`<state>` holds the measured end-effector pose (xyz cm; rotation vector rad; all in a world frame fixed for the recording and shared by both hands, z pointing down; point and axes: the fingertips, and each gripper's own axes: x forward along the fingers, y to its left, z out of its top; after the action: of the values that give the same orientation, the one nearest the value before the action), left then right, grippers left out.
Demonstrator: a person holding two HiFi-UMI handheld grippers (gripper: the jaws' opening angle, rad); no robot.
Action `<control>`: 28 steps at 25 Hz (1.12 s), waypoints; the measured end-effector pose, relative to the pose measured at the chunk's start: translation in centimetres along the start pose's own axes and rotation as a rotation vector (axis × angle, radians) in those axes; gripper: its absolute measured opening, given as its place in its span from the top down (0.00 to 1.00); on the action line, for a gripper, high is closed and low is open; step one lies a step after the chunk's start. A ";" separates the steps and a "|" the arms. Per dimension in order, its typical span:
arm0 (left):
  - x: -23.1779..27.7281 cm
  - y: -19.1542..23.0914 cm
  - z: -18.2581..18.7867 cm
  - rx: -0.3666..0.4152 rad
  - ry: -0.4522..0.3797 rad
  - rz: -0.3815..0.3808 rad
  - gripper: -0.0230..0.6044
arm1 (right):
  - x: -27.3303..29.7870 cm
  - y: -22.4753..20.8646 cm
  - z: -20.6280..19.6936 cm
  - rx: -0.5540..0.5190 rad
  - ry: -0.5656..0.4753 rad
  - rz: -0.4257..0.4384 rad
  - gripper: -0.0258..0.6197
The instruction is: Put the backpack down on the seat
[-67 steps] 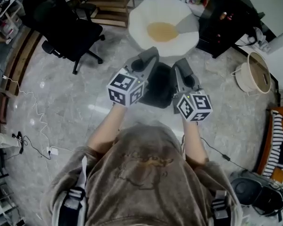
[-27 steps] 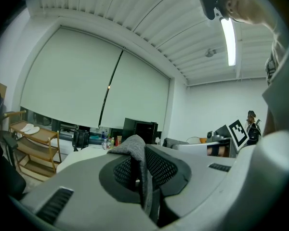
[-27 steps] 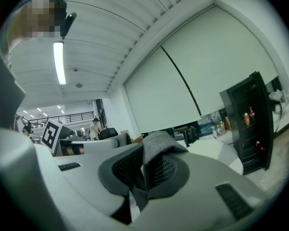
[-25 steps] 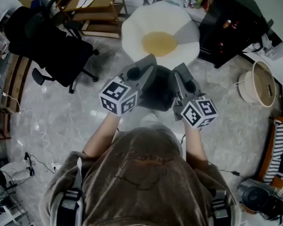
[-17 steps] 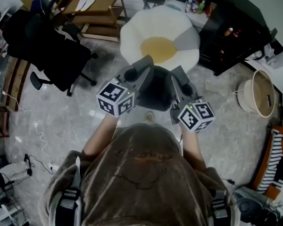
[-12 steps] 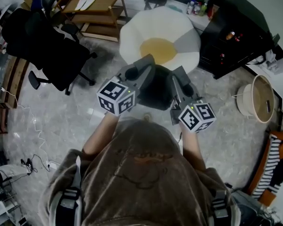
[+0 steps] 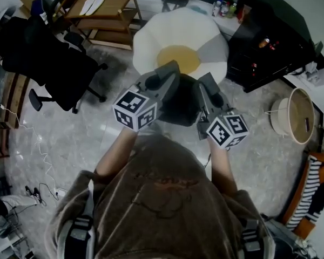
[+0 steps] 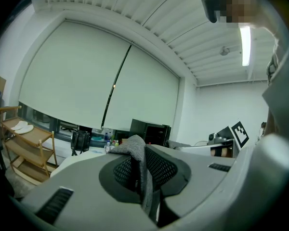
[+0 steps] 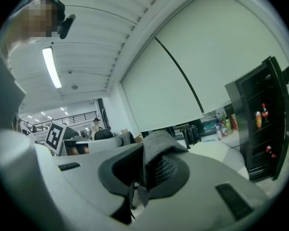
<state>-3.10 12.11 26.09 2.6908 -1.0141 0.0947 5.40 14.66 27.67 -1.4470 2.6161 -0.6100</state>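
Backpack (image 7: 181, 100): dark, largely hidden between the tongs, shape hard to make out. It hung over the marble floor (image 7: 70, 139), by the near edge of the seat (image 7: 162, 34).
Left tongs (image 8: 140, 179): closed on a grey strap (image 8: 136, 150).
Right tongs (image 9: 143, 179): closed on a second grey strap (image 9: 156, 146).
Seat: white, yellow centre.
Black office chair (image 7: 46, 58): at left.

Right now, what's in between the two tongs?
The dark backpack hangs between the left tongs and right tongs, each shut on a grey strap; the head view shows it.
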 end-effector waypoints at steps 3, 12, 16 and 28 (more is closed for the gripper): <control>1.7 1.0 0.3 -0.001 0.003 -0.015 0.91 | 1.1 -1.4 0.4 -0.001 -0.002 -0.013 0.92; 7.0 5.4 1.1 -0.007 0.026 -0.053 0.91 | 6.1 -5.5 1.7 0.016 -0.008 -0.036 0.92; 10.0 7.8 1.4 -0.013 0.047 -0.072 0.91 | 8.9 -7.9 2.3 0.019 0.002 -0.057 0.92; 19.0 16.4 3.7 -0.024 0.085 -0.137 0.91 | 18.7 -14.6 5.1 0.055 -0.004 -0.109 0.92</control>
<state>0.36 -12.89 29.06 2.7001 -0.7995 0.1678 8.18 -9.25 30.69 -1.5810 2.5095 -0.6841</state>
